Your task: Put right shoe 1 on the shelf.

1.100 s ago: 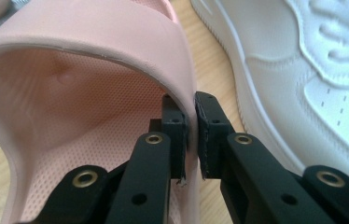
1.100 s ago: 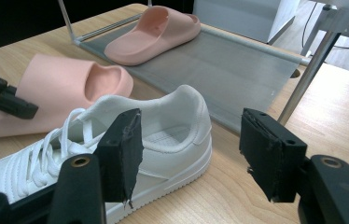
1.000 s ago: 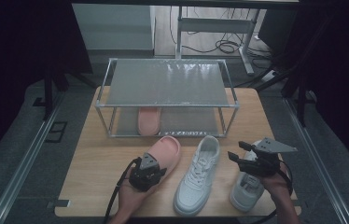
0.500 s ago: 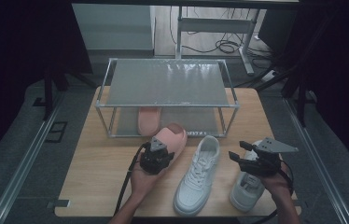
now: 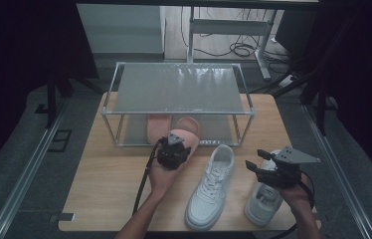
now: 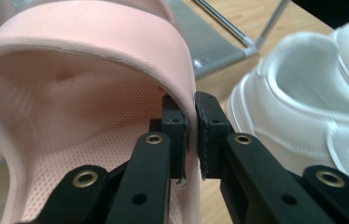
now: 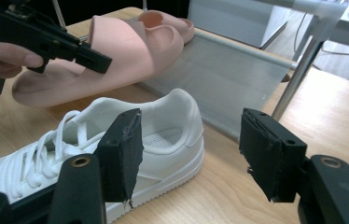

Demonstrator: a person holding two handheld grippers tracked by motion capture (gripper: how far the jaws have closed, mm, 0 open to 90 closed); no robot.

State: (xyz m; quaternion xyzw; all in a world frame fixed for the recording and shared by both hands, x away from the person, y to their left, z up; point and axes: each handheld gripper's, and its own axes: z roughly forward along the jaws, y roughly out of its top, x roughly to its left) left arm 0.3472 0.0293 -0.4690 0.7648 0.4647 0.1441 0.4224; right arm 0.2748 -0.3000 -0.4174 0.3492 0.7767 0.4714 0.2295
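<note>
- The pink slipper (image 5: 180,137) is clamped by its strap in the left tongs (image 6: 191,135) and is held above the table (image 5: 104,189), at 6 o'clock from the rack (image 5: 179,89).
- A second pink slipper (image 5: 157,127) is seen on the rack's lower shelf.
- The right tongs (image 7: 189,154) are held wide apart, with nothing gripped, at 3 o'clock from a white sneaker (image 5: 211,184).

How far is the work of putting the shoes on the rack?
Done: one pink slipper lies on the rack's lower shelf. In hand: the left gripper pinches the second pink slipper near the rack. Left: two white sneakers on the table; the right gripper is open.
</note>
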